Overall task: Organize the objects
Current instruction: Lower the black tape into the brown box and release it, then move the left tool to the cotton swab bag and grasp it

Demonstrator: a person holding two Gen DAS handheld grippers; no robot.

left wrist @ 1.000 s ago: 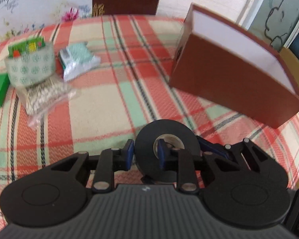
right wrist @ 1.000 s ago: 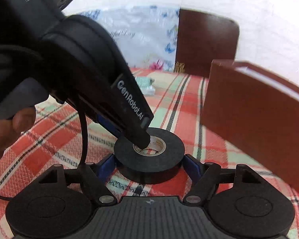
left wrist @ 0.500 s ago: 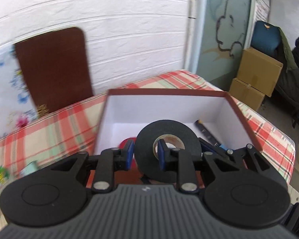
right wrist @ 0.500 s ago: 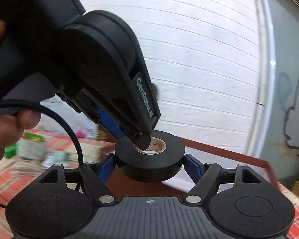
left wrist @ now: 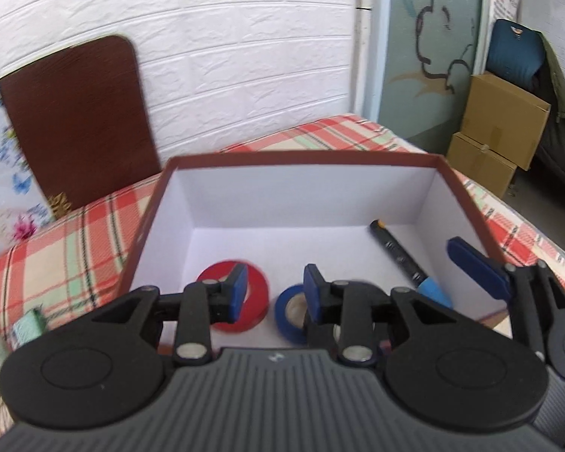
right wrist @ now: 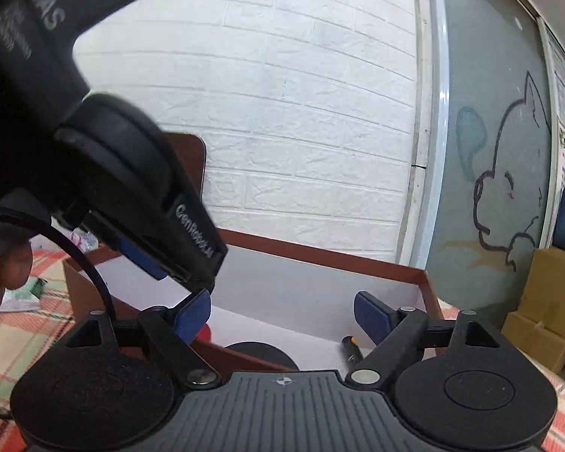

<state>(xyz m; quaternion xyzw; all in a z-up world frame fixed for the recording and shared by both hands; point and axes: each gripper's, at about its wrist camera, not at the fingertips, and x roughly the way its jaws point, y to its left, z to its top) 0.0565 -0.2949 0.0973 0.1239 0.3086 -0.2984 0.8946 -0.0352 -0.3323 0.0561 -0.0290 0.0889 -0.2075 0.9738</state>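
Both grippers hover over the near edge of a brown box with a white inside [left wrist: 305,203]. My left gripper [left wrist: 277,293] is open and empty. My right gripper [right wrist: 282,314] is open and empty; one of its blue fingers [left wrist: 474,269] shows in the left wrist view. In the box lie a red tape roll [left wrist: 258,295], a blue tape roll [left wrist: 292,310] and a black marker with a blue end [left wrist: 399,254]. The black tape roll [right wrist: 260,354] lies in the box below my right gripper. The left gripper's body [right wrist: 132,196] fills the right wrist view's left side.
The box stands on a red and green plaid cloth [left wrist: 67,248]. A brown board [left wrist: 75,120] leans on the white brick wall behind. Small packets [left wrist: 28,326] lie at the left. Cardboard boxes [left wrist: 497,132] are stacked beyond the table's right end.
Both grippers carried the black tape roll from the cloth up over the box. Both have opened and the roll has dropped into the box.
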